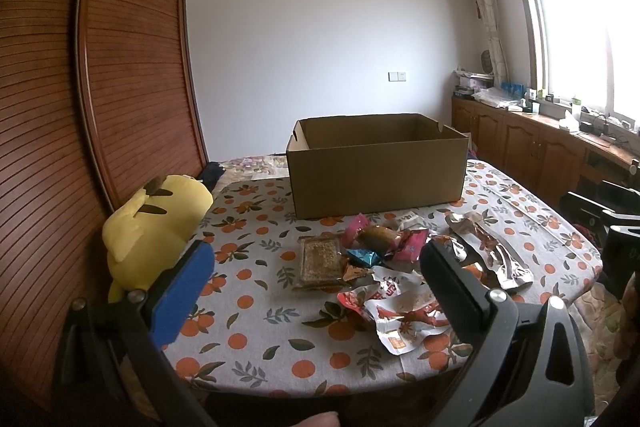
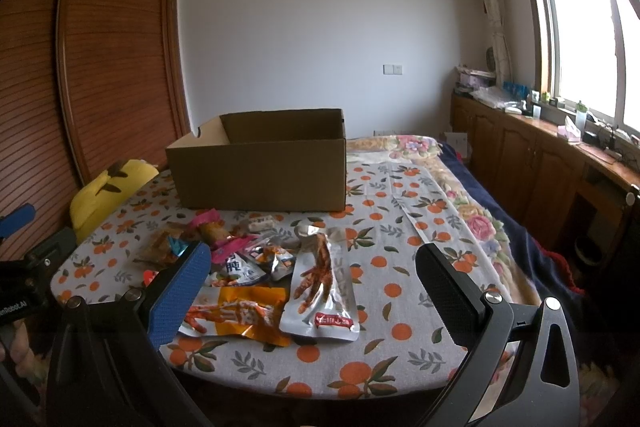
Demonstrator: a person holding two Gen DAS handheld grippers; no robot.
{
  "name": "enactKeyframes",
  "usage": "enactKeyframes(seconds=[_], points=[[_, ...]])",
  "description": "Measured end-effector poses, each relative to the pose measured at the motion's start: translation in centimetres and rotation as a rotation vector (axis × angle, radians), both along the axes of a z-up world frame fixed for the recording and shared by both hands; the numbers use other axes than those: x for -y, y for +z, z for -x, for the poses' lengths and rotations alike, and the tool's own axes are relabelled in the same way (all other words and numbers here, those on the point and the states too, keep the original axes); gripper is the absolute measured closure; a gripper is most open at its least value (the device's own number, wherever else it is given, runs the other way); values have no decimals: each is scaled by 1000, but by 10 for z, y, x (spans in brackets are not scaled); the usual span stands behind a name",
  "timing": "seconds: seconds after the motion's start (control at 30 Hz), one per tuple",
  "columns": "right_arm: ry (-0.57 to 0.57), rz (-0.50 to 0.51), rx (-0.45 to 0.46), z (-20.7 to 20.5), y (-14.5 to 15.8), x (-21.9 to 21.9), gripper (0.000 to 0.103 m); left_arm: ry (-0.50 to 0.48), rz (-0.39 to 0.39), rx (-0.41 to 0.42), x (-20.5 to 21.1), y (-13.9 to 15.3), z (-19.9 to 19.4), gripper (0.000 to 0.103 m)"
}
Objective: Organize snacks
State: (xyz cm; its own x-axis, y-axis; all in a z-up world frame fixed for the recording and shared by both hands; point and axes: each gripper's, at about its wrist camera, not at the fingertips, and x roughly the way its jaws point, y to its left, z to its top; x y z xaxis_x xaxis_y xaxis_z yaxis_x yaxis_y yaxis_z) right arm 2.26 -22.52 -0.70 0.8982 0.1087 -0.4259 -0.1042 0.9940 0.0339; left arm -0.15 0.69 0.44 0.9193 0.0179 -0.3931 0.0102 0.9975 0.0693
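A pile of snack packets point(image 1: 384, 259) lies on the orange-print tablecloth point(image 1: 260, 315), in front of an open, empty-looking cardboard box point(image 1: 376, 171). The pile holds a clear pack of brown crackers point(image 1: 320, 261), pink point(image 1: 412, 245) and teal wrappers, and silver chicken-feet packs point(image 2: 322, 287). The box also shows in the right wrist view point(image 2: 260, 167). My left gripper point(image 1: 316, 287) is open and empty above the near side of the pile. My right gripper point(image 2: 314, 291) is open and empty over a silver pack and an orange pack point(image 2: 240, 315).
A yellow plush toy point(image 1: 156, 231) sits at the table's left edge by a wooden louvred wardrobe point(image 1: 80, 87). A bed with a floral quilt point(image 2: 472, 195) lies right of the table. Wooden cabinets point(image 2: 540, 163) run under the window.
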Motion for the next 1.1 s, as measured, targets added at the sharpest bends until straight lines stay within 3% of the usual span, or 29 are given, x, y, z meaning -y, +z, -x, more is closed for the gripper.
enactKeyframes(seconds=[1.1], points=[[-1, -2, 1, 0, 0, 1, 0, 7, -5, 11, -8, 5, -8, 0]])
